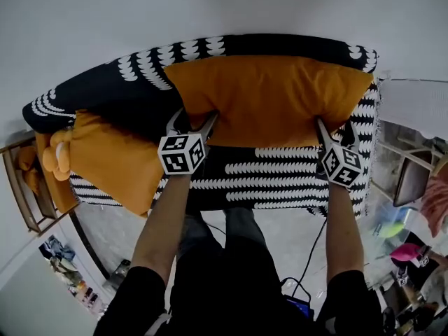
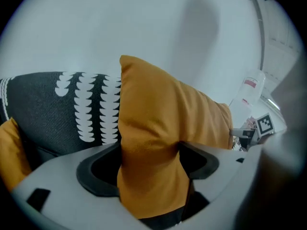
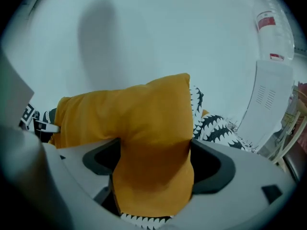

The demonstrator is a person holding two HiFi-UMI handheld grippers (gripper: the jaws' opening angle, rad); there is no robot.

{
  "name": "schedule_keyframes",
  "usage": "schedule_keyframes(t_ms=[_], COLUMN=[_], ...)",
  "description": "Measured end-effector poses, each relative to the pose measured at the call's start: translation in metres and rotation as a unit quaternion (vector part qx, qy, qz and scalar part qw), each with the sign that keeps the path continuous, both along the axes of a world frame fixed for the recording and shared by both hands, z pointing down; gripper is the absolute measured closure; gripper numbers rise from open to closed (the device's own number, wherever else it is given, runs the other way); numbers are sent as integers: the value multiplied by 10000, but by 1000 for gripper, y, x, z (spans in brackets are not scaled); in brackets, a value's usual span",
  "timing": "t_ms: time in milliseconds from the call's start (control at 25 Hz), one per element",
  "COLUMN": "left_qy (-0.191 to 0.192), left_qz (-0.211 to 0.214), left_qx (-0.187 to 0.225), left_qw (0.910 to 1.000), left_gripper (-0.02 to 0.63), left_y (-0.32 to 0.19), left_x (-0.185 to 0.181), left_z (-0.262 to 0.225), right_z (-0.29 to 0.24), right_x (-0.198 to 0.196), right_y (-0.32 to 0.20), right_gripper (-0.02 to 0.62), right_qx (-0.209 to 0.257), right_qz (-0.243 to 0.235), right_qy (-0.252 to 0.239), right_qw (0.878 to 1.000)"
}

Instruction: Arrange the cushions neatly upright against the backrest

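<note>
The orange cushion (image 1: pixel 269 100) stands against the backrest (image 1: pixel 133 82); the left hand-held gripper (image 1: pixel 194 119) and right hand-held gripper (image 1: pixel 334 127), jaws wide, each clasp a lower corner. Seat its bottom edge level before letting go, lest it slump forward

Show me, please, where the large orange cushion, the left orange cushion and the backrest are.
large orange cushion (image 1: pixel 269 100): head view, centre of its face.
left orange cushion (image 1: pixel 115 163): head view, its middle.
backrest (image 1: pixel 98 89): head view, black patterned cover.
</note>
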State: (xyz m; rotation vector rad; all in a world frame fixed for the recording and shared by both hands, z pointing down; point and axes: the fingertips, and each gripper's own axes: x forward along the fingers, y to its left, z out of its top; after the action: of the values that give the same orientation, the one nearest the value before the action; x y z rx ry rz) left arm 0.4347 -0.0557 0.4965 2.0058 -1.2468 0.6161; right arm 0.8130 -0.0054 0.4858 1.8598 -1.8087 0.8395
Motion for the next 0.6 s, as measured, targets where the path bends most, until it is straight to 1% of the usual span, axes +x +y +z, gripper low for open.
schedule_keyframes(t_ms=[120,200,320,480,600], left_qy=[-187,-142,-98,-24,39], left_qz=[341,429,475,486,373], left_qx=[240,345,449,543,610], left_qw=[9990,9984,9978,9973,9974], left_gripper=[222,222,222,222,222], left_y=[4,9,21,37,48], left_x=[3,1,-12,-38,-74], left_z=[-8,-17,-27,-40,-51], right_z=[-6,-16,-31,-48,-58], right_x=[-6,-21,-54,-100,-138], right_y=[4,7,11,21,34], right_gripper=[153,153,154,155,155], right_qx=[113,247,446,574,595], right_qz=[-45,-82,-14,-21,-162], right_qy=[21,48,-154,-345,-327], right_qw=[9999,9996,9989,9978,9976])
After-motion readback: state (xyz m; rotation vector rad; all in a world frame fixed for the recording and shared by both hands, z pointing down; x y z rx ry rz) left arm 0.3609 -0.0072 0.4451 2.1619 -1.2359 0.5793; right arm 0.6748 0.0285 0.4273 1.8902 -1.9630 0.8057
